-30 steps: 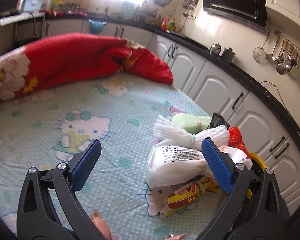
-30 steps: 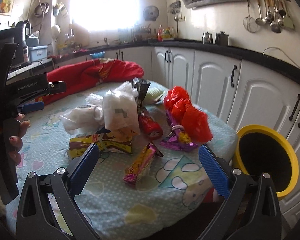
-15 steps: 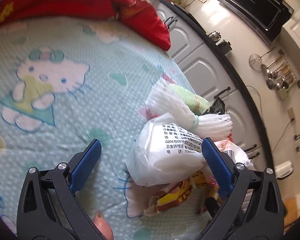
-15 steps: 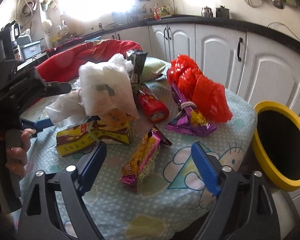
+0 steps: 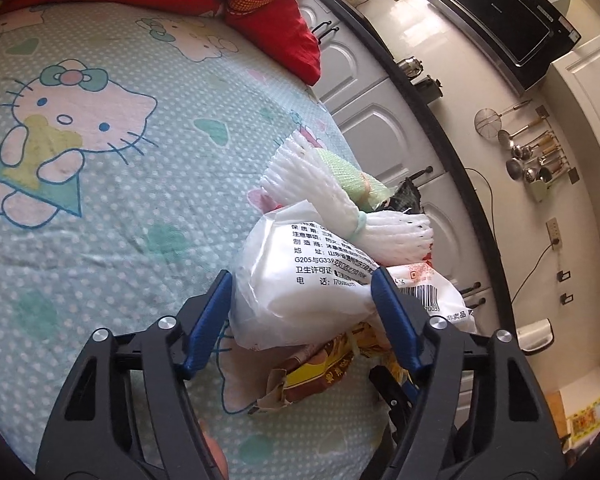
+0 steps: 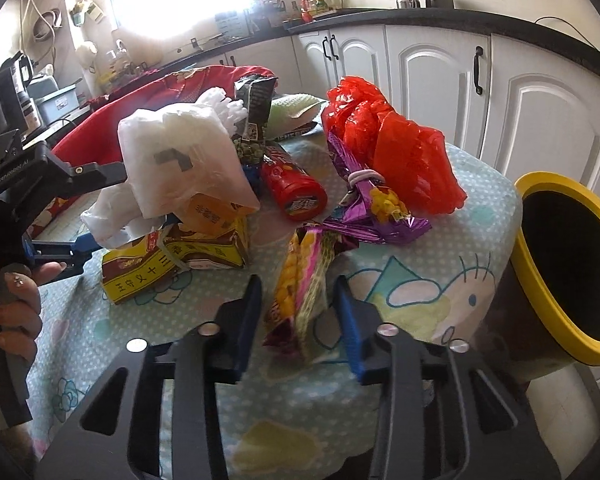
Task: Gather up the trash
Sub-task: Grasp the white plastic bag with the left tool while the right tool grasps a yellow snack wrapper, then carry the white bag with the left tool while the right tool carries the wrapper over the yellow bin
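Now both tongs are closing, left tongs [image 5: 300,312] around the white bag [image 5: 300,280] at lower centre, right tongs [image 6: 298,312] around the snack wrapper [image 6: 300,280], neither yet pinched; slippery plastic risks slipping out.

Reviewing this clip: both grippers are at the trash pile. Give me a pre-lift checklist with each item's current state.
1. Left gripper straddles the white plastic bag, jaws closing: ok.
2. Left pads pressing firmly on the bag: cannot tell.
3. Right gripper has the yellow-pink snack wrapper between its jaws, closing: ok.
4. Right pads touching the wrapper: not ok, gaps show on both sides.
5. Yellow-rimmed bin open and beside the table: ok.
6. Yellow carton under the bag free of the left grip: cannot tell.
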`<state>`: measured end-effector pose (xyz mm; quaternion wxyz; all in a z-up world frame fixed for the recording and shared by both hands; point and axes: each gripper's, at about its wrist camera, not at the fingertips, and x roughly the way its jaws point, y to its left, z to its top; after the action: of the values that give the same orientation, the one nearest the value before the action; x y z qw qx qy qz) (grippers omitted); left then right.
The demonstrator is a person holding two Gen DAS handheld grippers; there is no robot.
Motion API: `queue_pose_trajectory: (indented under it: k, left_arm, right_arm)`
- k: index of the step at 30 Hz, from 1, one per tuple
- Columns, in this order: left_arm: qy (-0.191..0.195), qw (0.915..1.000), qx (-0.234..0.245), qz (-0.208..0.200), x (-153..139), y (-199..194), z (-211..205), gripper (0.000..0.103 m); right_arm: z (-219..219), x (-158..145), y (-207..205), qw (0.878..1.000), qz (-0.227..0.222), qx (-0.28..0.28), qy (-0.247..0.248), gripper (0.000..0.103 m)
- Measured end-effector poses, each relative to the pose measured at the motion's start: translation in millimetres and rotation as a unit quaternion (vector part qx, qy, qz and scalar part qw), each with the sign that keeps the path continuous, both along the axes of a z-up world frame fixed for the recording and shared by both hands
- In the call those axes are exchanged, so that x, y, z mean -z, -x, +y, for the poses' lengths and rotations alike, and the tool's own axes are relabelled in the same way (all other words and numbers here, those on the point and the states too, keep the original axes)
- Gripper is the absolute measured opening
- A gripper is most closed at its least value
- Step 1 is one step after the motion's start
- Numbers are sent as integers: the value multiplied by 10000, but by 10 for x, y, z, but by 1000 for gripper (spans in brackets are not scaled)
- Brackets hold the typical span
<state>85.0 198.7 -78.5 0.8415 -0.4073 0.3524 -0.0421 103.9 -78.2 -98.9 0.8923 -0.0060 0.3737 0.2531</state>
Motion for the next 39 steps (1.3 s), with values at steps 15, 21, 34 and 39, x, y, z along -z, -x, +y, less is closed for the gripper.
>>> queue_pose_trajectory:
  k: [15,21,34,39]
  left_arm:
    - [-567,9970,-163,-498,-355,287,27,36]
    - [-1058,9909,-155,-813,-613,365,-133,35]
    - [-1822,9764,85,-1159,-912,194,-699,35]
    - [-1962,9729,270,-1194,-948,81,-970,35]
  right_arm:
    - [-108,-186,71,9996,-215,-168,-109,23]
    - [-196,-376,109,9987,-424,-229,-185,23]
    - [-672,-706,35,9968,-756,104,-219,23]
    - [-884,-747,-24,9961,-793,306,-218,23]
